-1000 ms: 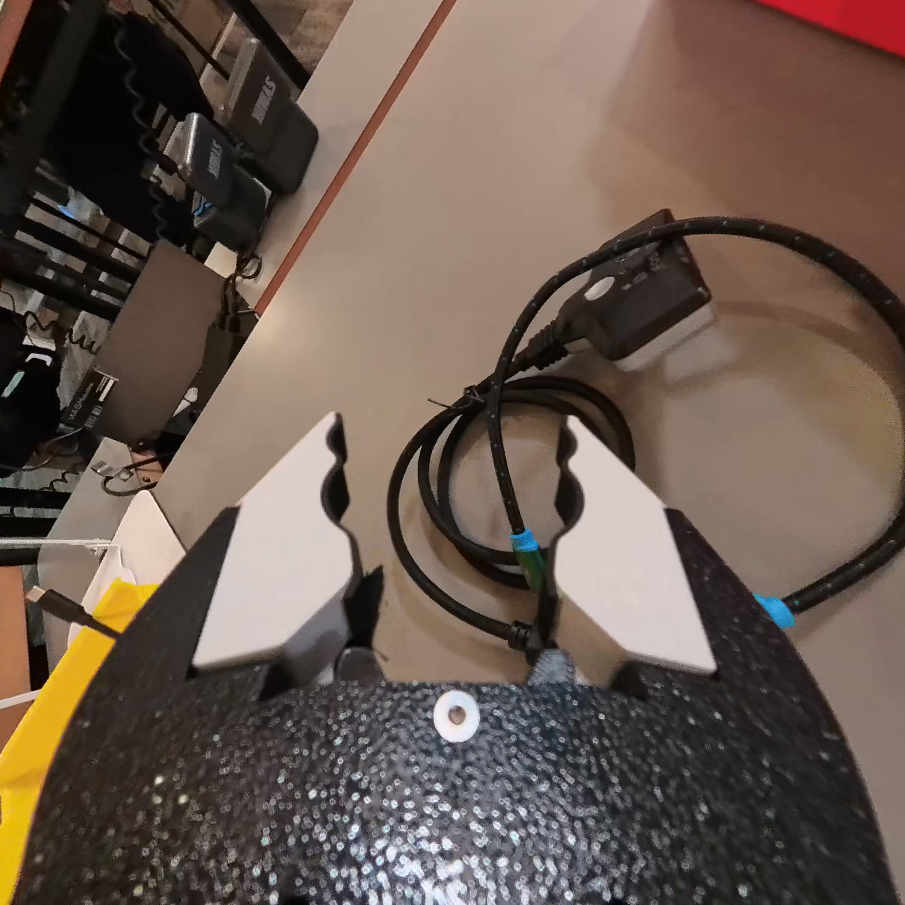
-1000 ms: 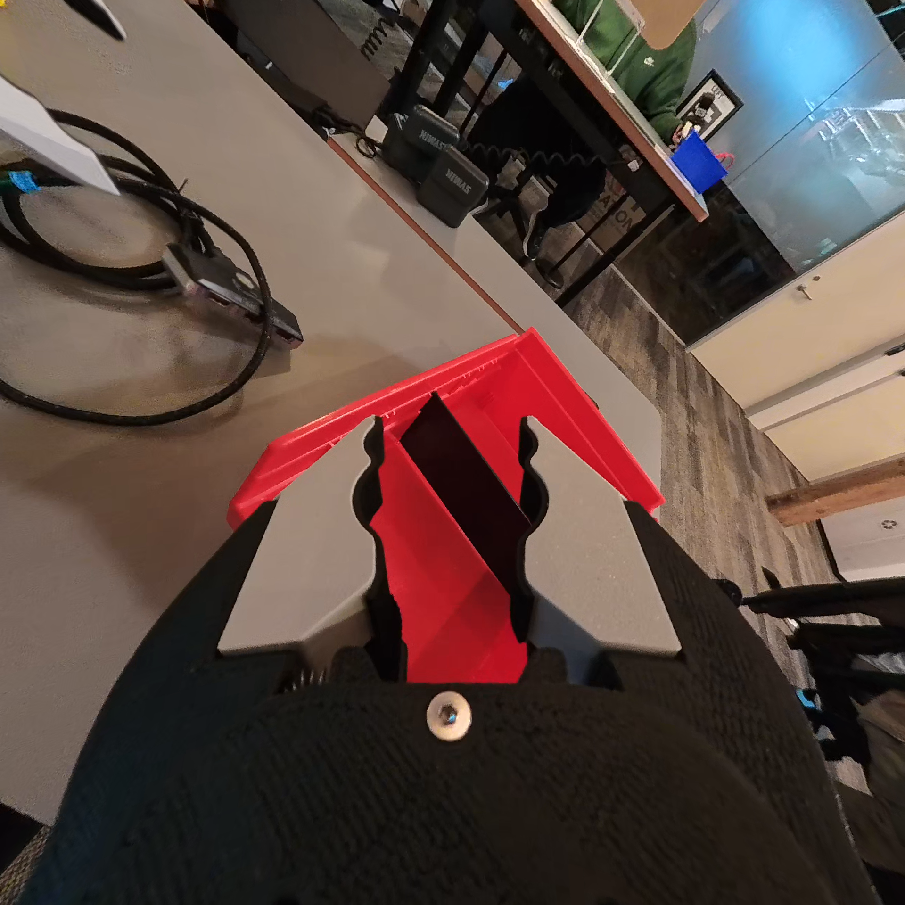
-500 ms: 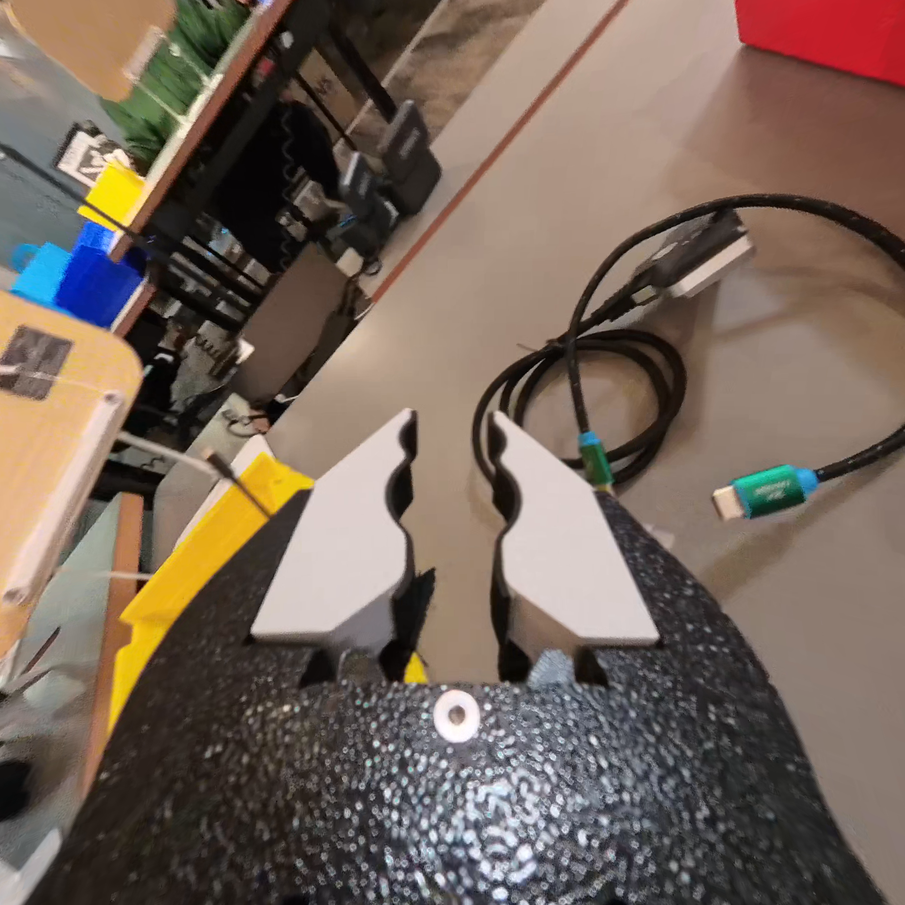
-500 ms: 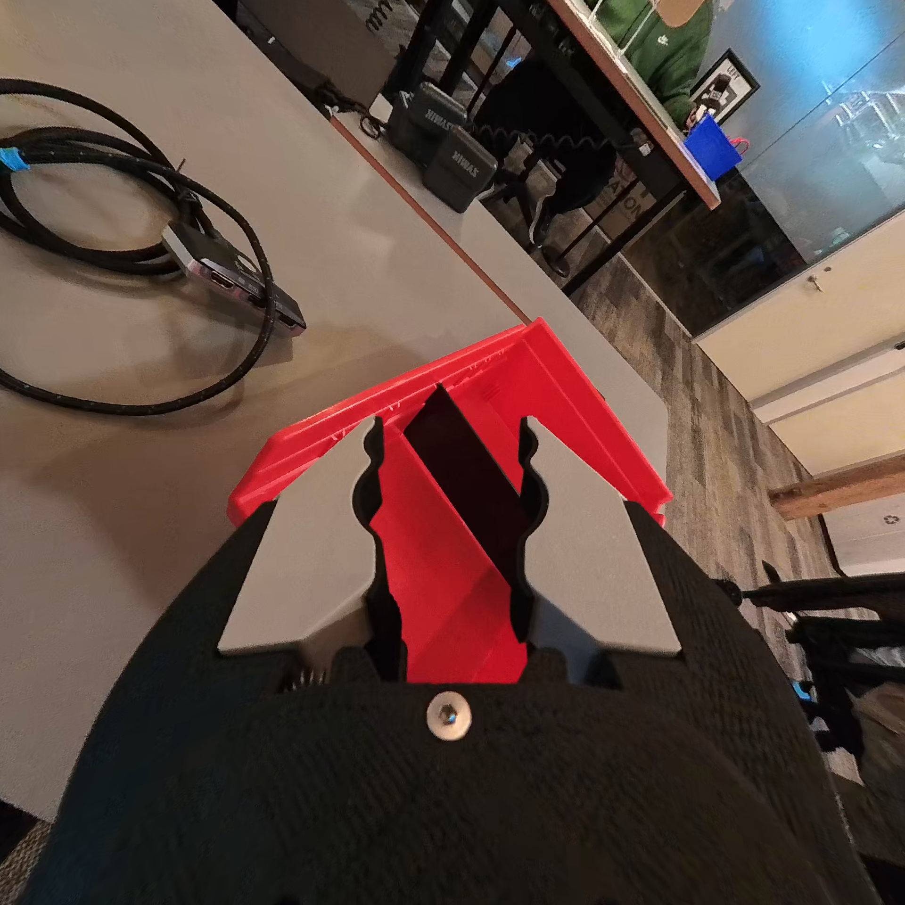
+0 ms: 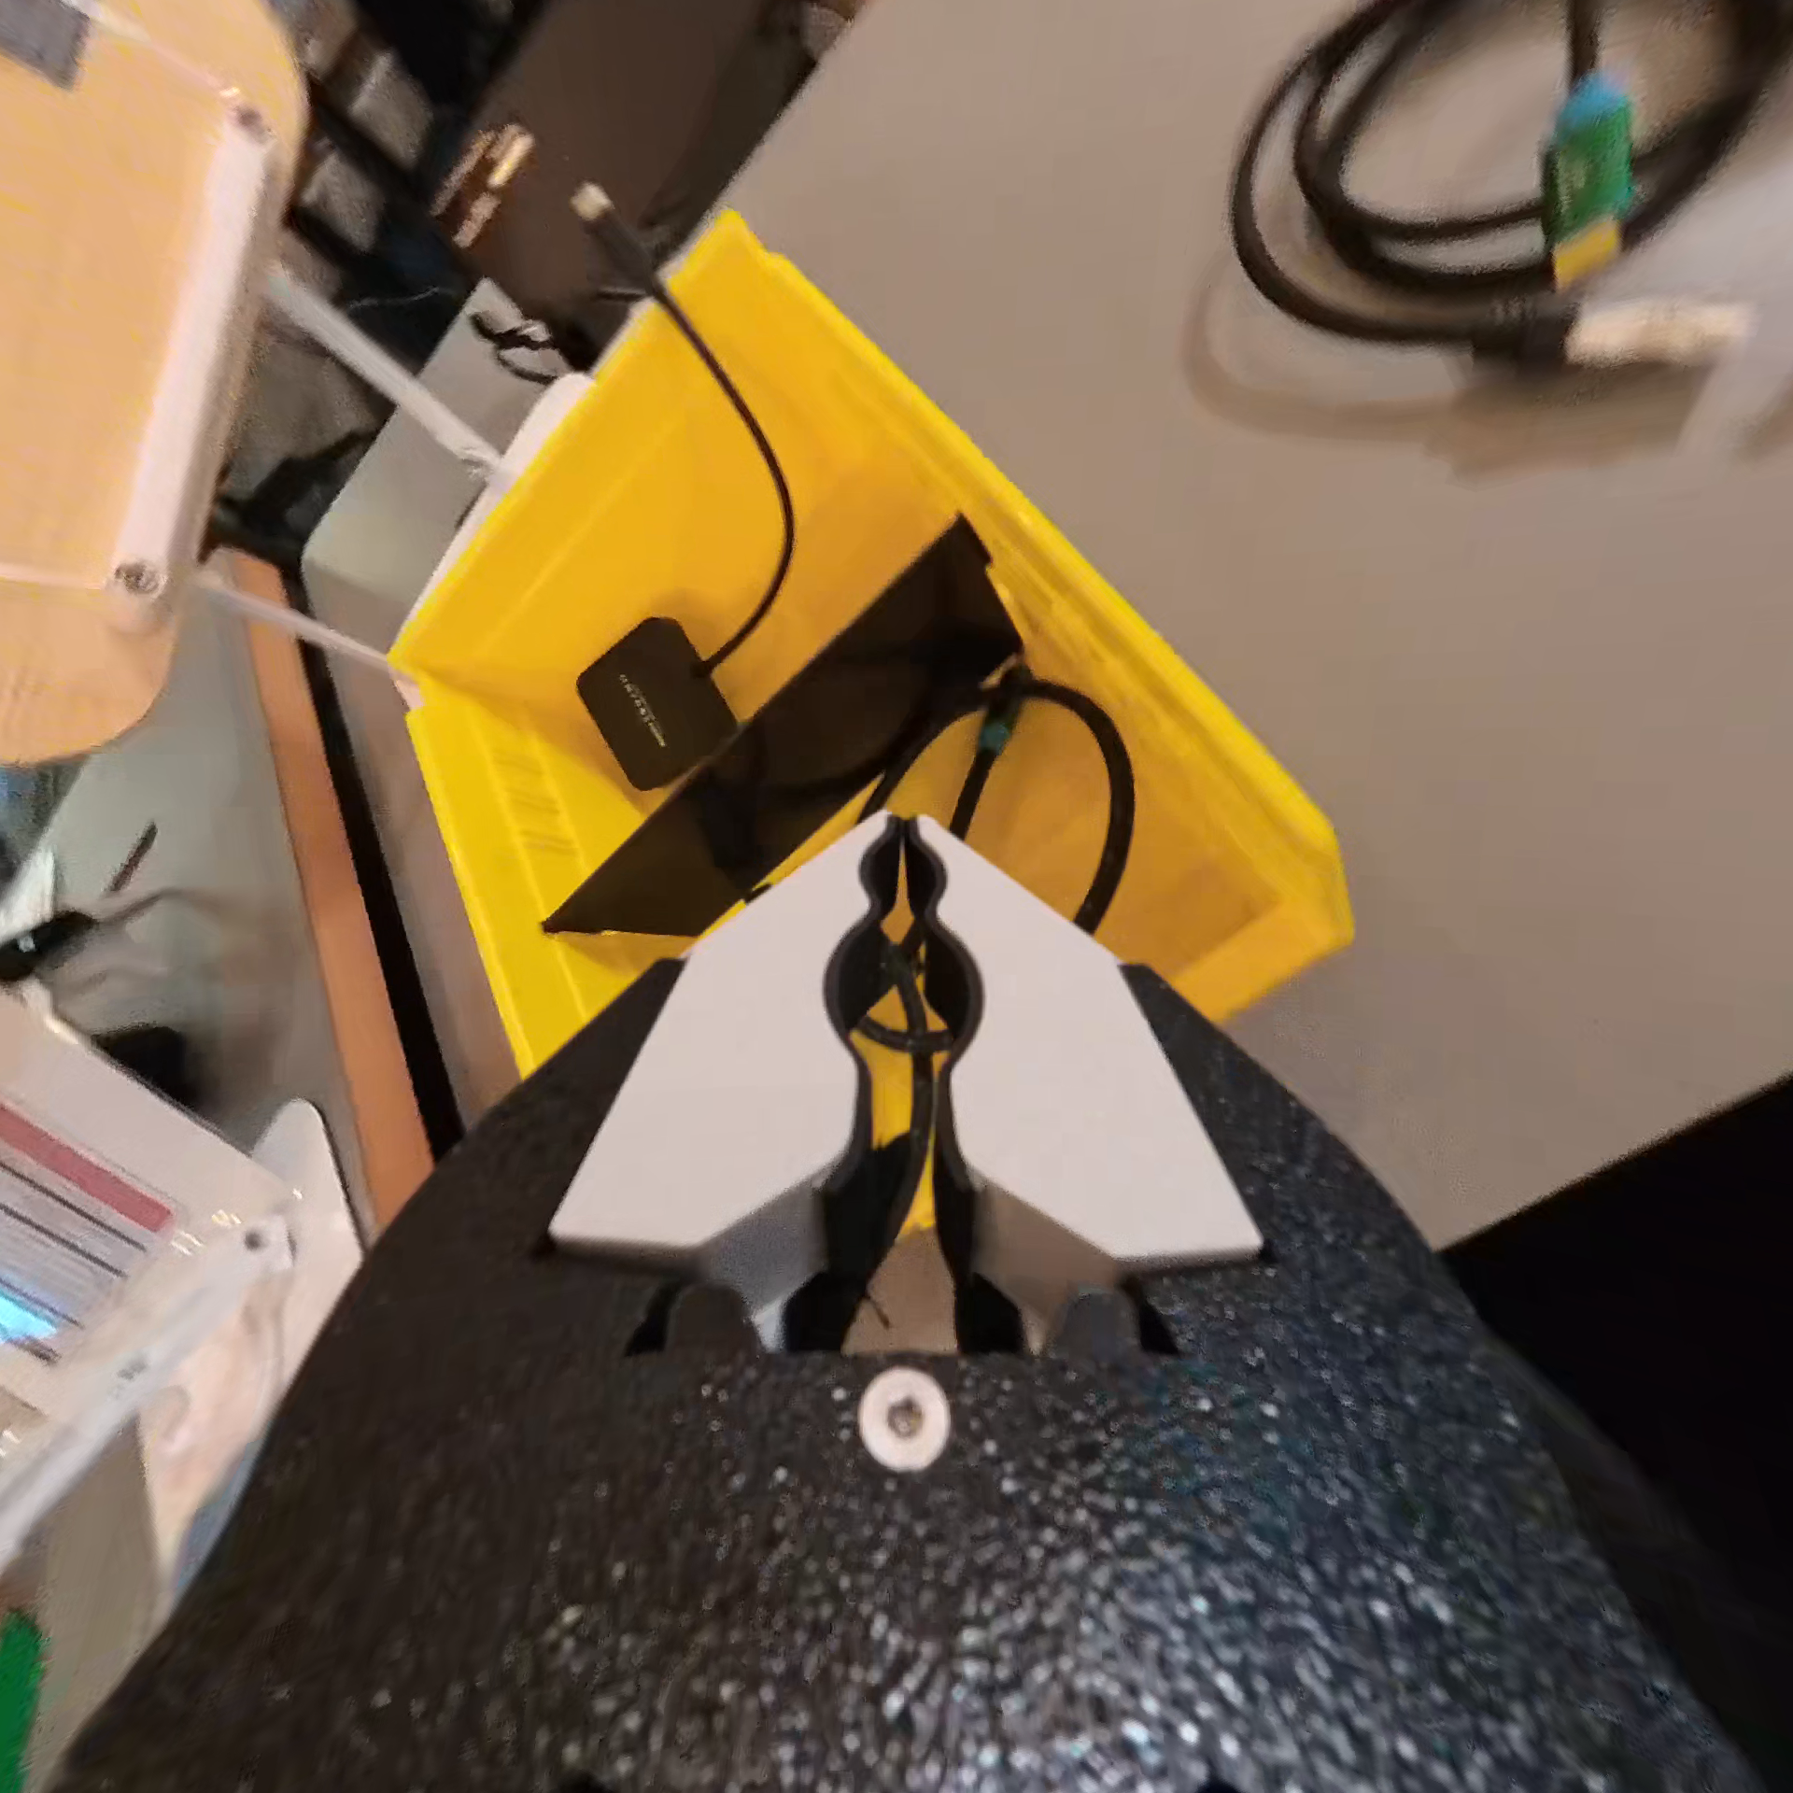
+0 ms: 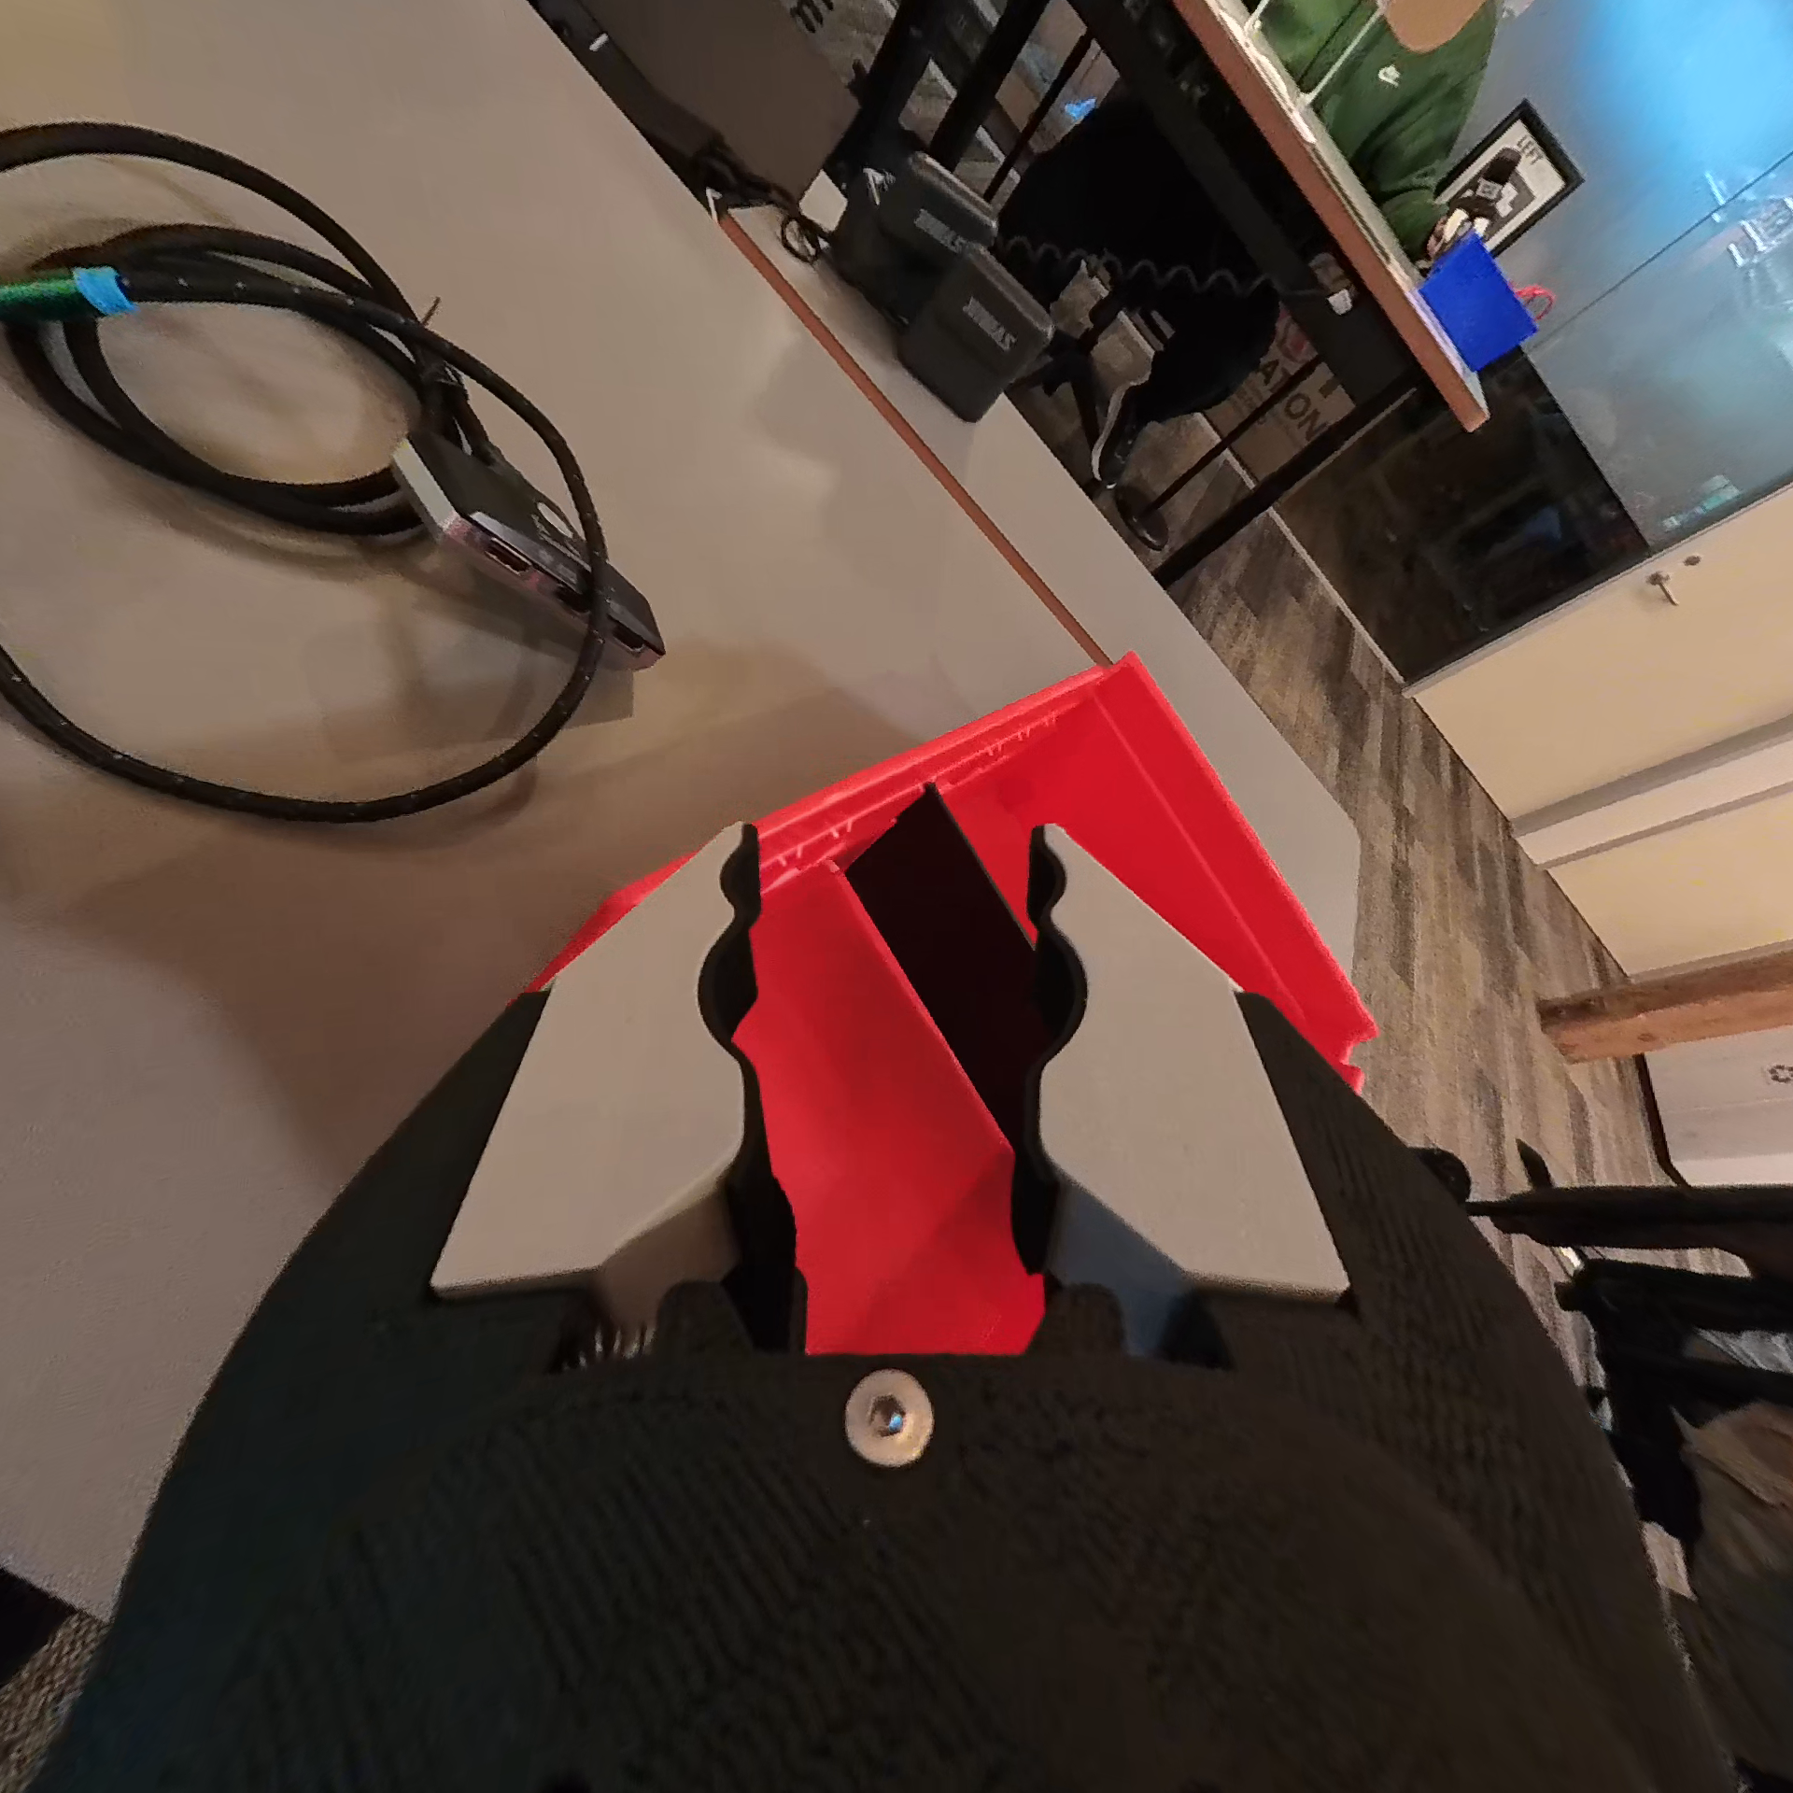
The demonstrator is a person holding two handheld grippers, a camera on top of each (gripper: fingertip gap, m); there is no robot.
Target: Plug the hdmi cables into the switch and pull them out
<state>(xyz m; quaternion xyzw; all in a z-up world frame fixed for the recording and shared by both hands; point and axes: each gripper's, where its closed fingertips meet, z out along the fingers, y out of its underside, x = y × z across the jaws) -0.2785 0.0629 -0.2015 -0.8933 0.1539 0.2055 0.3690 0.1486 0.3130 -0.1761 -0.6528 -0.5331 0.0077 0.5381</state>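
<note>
- Hovering over the yellow bin (image 5: 1145, 621) at the desk (image 5: 1455, 679) edge, the left tongs (image 5: 904, 825) have their grey tips pressed together, nothing clamped between them
- Inside that bin a black divider (image 5: 805, 766) splits it: a small black adapter box (image 5: 655, 700) with a thin lead sits on the far side, and a black cable with a teal plug (image 5: 997, 726) loops on the near side
- Past the bin, up on the desk, blurred coils of black HDMI cables (image 5: 1358, 243) lie with a green-and-blue plug (image 5: 1586, 165) resting across them
- Over to the right tongs (image 6: 893, 834): spread wide, holding nothing, poised above the red bin (image 6: 1213, 834) with its own dark divider (image 6: 941, 922)
- Left of the red bin, the switch (image 6: 529, 548) lies flat on the desk, ports facing this way, a braided cable (image 6: 291, 796) curving around it
- One green plug with blue collar (image 6: 68, 291) rests unplugged at the far left, well apart from the switch
</note>
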